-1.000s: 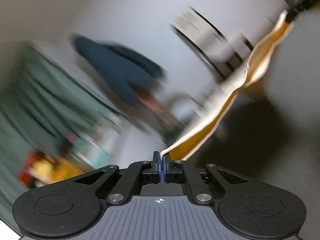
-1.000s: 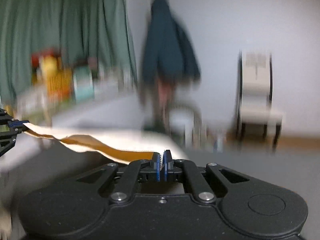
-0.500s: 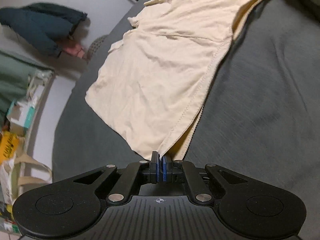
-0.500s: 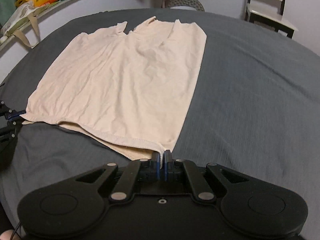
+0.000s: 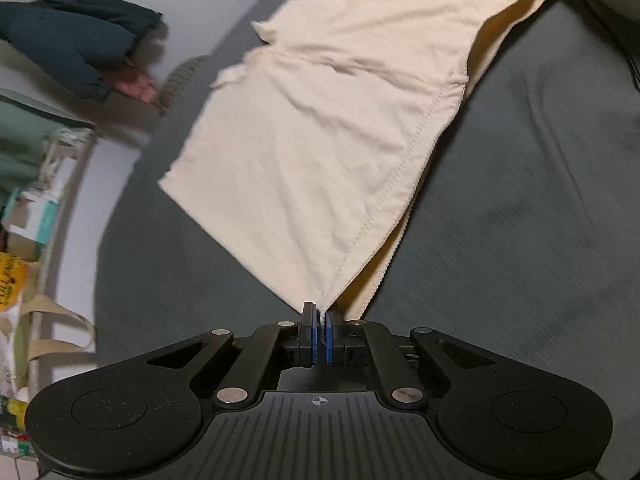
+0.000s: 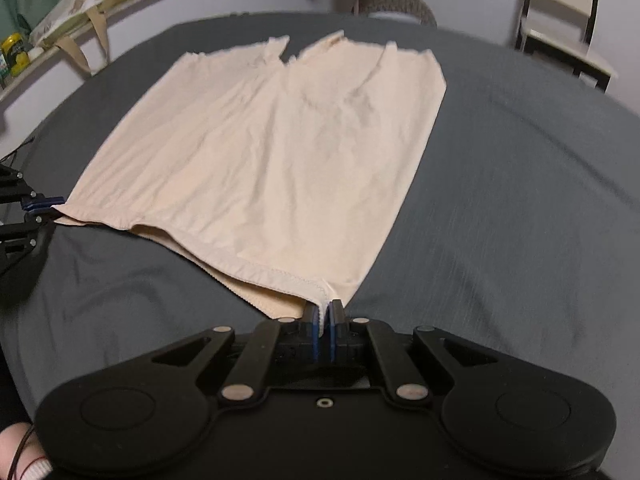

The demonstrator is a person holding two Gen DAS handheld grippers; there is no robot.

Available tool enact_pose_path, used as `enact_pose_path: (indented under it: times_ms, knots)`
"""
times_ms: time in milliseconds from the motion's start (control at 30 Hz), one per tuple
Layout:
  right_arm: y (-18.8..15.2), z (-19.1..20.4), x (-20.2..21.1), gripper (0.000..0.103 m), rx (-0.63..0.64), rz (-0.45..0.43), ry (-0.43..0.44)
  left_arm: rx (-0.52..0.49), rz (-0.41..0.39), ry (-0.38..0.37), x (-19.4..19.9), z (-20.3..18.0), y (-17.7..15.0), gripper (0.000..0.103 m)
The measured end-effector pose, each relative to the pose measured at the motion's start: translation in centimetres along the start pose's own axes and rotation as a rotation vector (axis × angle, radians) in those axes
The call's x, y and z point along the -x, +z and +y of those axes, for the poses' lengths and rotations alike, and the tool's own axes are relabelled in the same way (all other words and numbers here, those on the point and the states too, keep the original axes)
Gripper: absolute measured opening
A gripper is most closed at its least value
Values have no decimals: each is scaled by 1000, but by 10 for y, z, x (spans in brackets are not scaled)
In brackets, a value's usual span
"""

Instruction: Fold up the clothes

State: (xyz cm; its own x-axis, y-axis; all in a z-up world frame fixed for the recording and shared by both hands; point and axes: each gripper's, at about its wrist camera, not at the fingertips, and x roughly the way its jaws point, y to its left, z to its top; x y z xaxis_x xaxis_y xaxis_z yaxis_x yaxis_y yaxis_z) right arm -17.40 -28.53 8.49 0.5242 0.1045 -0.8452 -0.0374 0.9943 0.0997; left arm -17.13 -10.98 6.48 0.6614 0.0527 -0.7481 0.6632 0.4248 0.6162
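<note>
right wrist view, chair [image 6: 560, 20] beyond grey bedsheet [image 6: 520, 200], cream garment [image 6: 280, 152] pinched

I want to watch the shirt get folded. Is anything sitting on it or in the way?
Nothing visible is. The cream top lies flat on the grey cover, and both the left gripper and right gripper already pinch its hem corners.

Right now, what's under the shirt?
The shirt lies spread on a dark grey cover, which shows all around it. Anything else beneath is hidden by the cloth.
</note>
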Motion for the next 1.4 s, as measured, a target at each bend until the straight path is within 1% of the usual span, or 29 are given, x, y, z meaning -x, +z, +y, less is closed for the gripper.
enact_pose_path:
  times_ms: [67, 133, 200, 233, 267, 300, 333, 367, 400, 433, 467, 500, 600, 667, 700, 767, 800, 867, 900, 967, 1000, 1067, 1100, 1133, 1200, 1233, 1300, 1367, 1400]
  knots:
    - [-1, 0, -3, 15, 2, 3, 8, -24, 3, 13, -1, -3, 1, 4]
    - [-3, -2, -4, 23, 5, 6, 22, -71, 9, 18, -1, -6, 3, 4]
    - [-4, -4, -5, 29, 13, 14, 37, -128, 11, 17, 1, -8, 4, 4]
    - [-4, -5, -4, 34, 21, 20, 44, -145, 12, 11, 2, -8, 4, 4]
    - [-4, -6, -2, 35, 28, 24, 50, -151, 12, -2, 3, -7, 5, 4]
    - [-5, -7, 1, 37, 35, 25, 56, -149, 13, -19, 5, -5, 6, 9]
    - [-5, -9, 4, 40, 36, 26, 64, -134, 14, -38, 7, -1, 7, 16]
    - [-5, -11, 6, 41, 33, 28, 72, -114, 15, -58, 10, 3, 7, 36]
    - [-4, -13, 9, 42, 25, 29, 80, -99, 14, -67, 12, 7, 7, 62]
    - [-3, -16, 12, 42, 9, 29, 89, -92, 4, -63, 15, 9, 6, 75]
    - [-2, -21, 15, 42, -14, 30, 101, -89, -14, -55, 19, 11, 4, 95]
    - [0, -24, 18, 42, -36, 28, 113, -85, -27, -56, 23, 13, 2, 99]
    - [10, -38, 28, 42, -99, 8, 146, -65, -31, -99, 32, 24, -3, 99]
    - [25, -49, 38, 42, -137, 1, 161, -3, -72, -91, 39, 40, -2, 99]
    - [35, -54, 44, 42, -150, 7, 165, 55, -110, -87, 44, 50, 0, 99]
    - [60, -64, 58, 42, -167, 29, 165, 222, -218, -111, 53, 73, 6, 99]
    - [76, -69, 66, 42, -181, 42, 162, 326, -292, -144, 56, 85, 11, 99]
    - [108, -76, 78, 42, -209, 74, 124, 522, -454, -256, 55, 99, 21, 99]
    - [123, -77, 79, 42, -197, 87, 88, 597, -523, -319, 50, 102, 26, 99]
    - [148, -74, 73, 42, -119, 108, -12, 732, -652, -449, 35, 103, 39, 99]
    - [160, -73, 70, 42, -80, 118, -61, 767, -685, -492, 25, 102, 46, 99]
    - [181, -73, 53, 42, -13, 121, -116, 815, -719, -559, 3, 97, 57, 99]
    - [190, -76, 41, 42, 0, 109, -121, 833, -729, -573, -7, 94, 61, 99]
    - [197, -80, 26, 42, -3, 87, -117, 845, -730, -569, -15, 89, 63, 99]
    - [211, -91, -7, 41, -21, 41, -105, 854, -735, -577, -27, 80, 60, 99]
    - [218, -99, -25, 37, -33, 31, -103, 844, -732, -589, -32, 75, 58, 99]
    - [229, -115, -54, 31, -61, -2, -112, 818, -703, -607, -43, 68, 58, 99]
    - [238, -133, -76, 29, -97, -57, -122, 858, -672, -655, -55, 66, 61, 99]
    - [242, -142, -85, 29, -129, -81, -120, 880, -670, -698, -61, 66, 61, 99]
